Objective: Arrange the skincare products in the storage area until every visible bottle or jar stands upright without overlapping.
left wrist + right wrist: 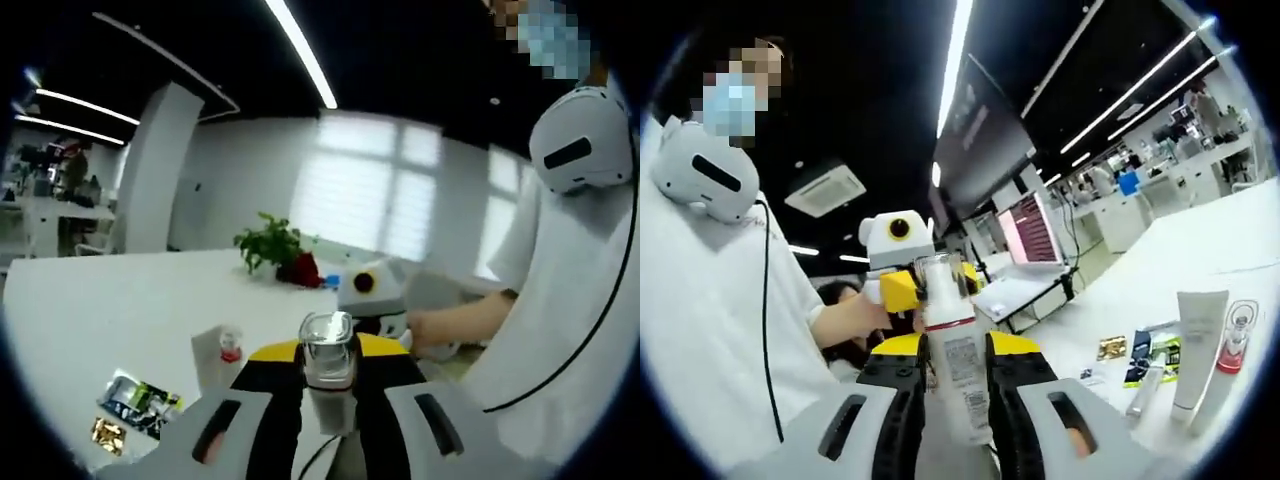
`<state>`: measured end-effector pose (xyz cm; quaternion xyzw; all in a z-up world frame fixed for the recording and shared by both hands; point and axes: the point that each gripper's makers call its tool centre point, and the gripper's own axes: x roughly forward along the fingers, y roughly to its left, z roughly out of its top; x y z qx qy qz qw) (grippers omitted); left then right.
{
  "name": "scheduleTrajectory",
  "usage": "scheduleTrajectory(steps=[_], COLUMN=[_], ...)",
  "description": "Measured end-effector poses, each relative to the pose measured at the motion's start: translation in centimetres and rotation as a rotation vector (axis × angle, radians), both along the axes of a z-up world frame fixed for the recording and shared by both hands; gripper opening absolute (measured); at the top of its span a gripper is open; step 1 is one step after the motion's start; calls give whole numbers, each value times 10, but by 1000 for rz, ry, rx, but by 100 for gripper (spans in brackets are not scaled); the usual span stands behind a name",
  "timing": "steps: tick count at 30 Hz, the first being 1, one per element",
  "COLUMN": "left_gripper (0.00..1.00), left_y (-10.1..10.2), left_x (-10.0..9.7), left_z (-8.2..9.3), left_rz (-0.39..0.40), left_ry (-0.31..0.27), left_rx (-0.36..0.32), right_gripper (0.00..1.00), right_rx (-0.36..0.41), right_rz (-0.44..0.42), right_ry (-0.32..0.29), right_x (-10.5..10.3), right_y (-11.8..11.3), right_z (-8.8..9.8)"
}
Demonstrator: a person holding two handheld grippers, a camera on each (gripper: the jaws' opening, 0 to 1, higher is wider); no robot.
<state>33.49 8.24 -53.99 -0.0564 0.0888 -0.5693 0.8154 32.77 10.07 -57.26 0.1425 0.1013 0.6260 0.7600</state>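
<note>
Bottles are held aloft in both hand-held grippers above a white bench. In the left gripper view, the left hand-held gripper is clenched on a small clear-capped bottle, its long axis running up between the jaws, cap away from the camera. In the right gripper view, the right hand-held gripper is clamped on a taller white pump bottle, likewise held lengthwise along the jaws; the left hand-held gripper is seen just beyond it, gripped by a person's hand.

The storage area lies ahead and to the right of the right hand-held gripper, well below the held bottle. There, one white tube is stood on its cap, one small red-capped bottle is stood just beside it, and one slim tube is lying flat. Several sachets are spread flat nearby. In the left gripper view, the red-capped bottle is seen low and left of the jaws, with the sachets further left.

The right hand is judged nearer the standing products. Both held bottles are judged yet to be set down base first.
</note>
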Motion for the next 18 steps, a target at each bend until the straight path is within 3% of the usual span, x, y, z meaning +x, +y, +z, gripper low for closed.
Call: scheduleTrajectory(steps=[4, 7, 10, 12, 18], left_gripper=[15, 15, 15, 15, 15], left_y=[-3, -9, -15, -19, -26], left_x=[1, -4, -12, -16, -18], left_z=[-6, -7, -7, -8, -13], left_rz=[-19, -63, -119, -151, -182], left_ry=[-56, -59, -80, -101, -117], left_rx=[104, 111, 136, 160, 183], right_gripper=[25, 27, 27, 27, 22], right_rx=[-120, -186, -308, -353, -384], right_rz=[-74, -88, -77, -66, -72], right_ry=[-93, -156, -241, -265, -279], right_x=[1, -4, -8, -10, -14], right_y=[-3, -4, -8, -10, -11], right_z=[-5, -8, -23, -31, -43])
